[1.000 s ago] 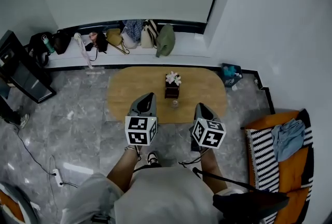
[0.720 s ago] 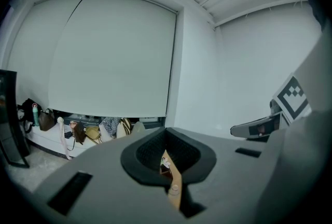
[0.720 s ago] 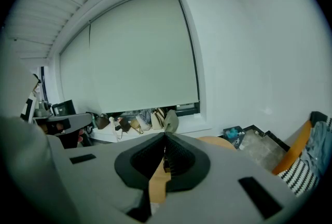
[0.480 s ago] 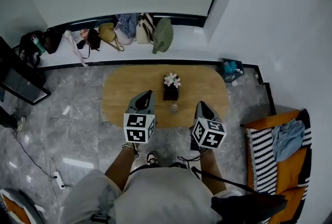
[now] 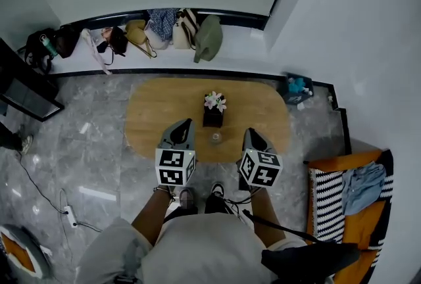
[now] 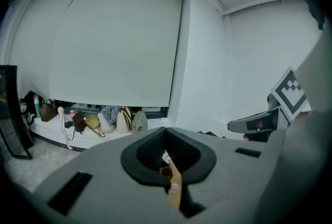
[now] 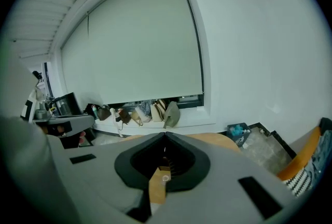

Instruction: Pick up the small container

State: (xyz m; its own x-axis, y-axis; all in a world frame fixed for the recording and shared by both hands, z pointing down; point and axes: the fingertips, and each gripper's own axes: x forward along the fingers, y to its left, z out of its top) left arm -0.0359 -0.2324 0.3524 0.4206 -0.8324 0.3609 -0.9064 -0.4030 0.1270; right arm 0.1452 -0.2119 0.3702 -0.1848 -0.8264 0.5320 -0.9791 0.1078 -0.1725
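The small container (image 5: 215,138), a little clear pot, stands near the front edge of the oval wooden table (image 5: 158,118). Just behind it sits a dark box with pale flowers (image 5: 212,112). My left gripper (image 5: 189,122) hovers over the table's front edge, left of the container, shut and empty. My right gripper (image 5: 247,132) is to its right, also shut and empty. The container (image 6: 174,186) shows through the pad gap below the left gripper (image 6: 166,129) tips in the left gripper view. The right gripper view shows the container (image 7: 166,178) below the right gripper (image 7: 165,135) tips.
Several bags (image 5: 164,29) line the ledge under the window blind. A dark cabinet (image 5: 23,92) stands at the left, a teal item (image 5: 296,87) lies on the floor right of the table, and a striped and orange seat (image 5: 342,190) is at the right. A power strip (image 5: 66,213) lies on the floor.
The person has stepped toward the table; both feet now show. Both grippers have come forward and lower, closer to the container, and stay shut.
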